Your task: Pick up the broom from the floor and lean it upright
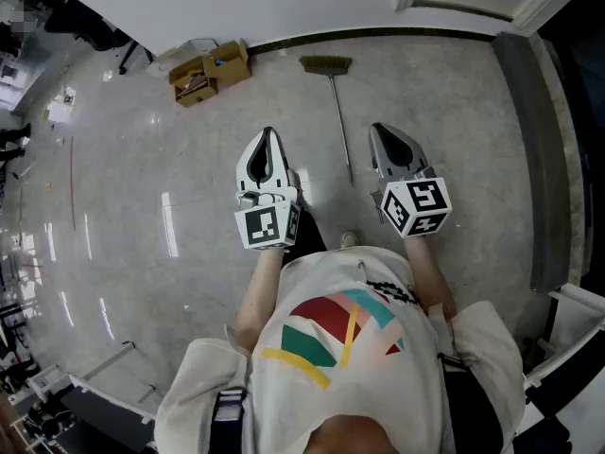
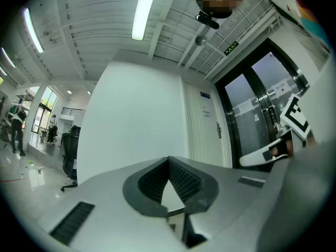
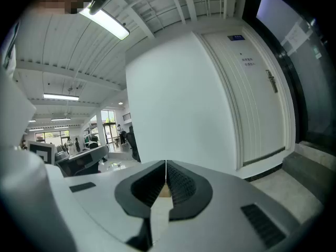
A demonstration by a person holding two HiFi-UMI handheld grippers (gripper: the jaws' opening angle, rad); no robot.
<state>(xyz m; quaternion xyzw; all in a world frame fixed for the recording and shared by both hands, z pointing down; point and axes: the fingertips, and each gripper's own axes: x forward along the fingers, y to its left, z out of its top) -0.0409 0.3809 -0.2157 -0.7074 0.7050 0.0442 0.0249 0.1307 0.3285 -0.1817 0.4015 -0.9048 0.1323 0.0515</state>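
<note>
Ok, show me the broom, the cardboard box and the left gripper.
broom [image 1: 340, 126], head view, middle of its handle.
cardboard box [image 1: 210, 74], head view, middle of the box.
left gripper [image 1: 268, 136], head view, tips of its closed jaws.

The glossy pale floor [image 1: 454, 121] is bearing a broom [image 1: 339, 116] lying flat, its head toward the wall [image 1: 284, 8], with cardboard boxes [image 1: 210, 72] sitting nearby.

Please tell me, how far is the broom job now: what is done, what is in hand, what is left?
Done: nothing yet; the broom lies flat on the floor. In hand: nothing; the left gripper and the right gripper are held on either side of it, jaws together and empty. Left: grasp the broom, lift it, lean it upright.
</note>
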